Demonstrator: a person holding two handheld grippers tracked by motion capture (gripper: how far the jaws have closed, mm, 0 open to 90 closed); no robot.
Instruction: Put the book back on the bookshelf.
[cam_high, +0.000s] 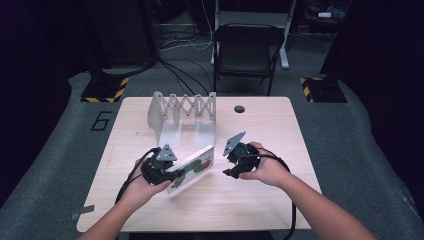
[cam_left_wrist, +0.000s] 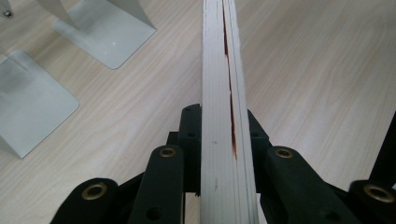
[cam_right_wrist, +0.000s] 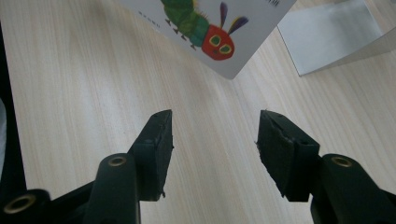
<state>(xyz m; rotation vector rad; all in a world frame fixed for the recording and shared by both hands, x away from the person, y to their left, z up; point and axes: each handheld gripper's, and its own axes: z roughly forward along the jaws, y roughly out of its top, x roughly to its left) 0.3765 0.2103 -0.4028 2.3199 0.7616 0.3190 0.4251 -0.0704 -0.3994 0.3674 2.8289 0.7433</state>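
In the left gripper view, the book (cam_left_wrist: 224, 93) runs off the top edge and the bottom edge, seen edge-on, so its cover cannot be made out. The metal stand (cam_left_wrist: 42, 70) at the upper left is cut by the frame, leaving bare base plates. In the right gripper view, the book's cover (cam_right_wrist: 210, 32) is cropped at the top; its small print is too blurred to read. In the high view, the left tool (cam_high: 172, 175) partly hides the book's lower corner.

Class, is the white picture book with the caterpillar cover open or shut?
Shut. In the left gripper view the white picture book with the caterpillar cover shows its page edges pressed together, clamped between the left claw.
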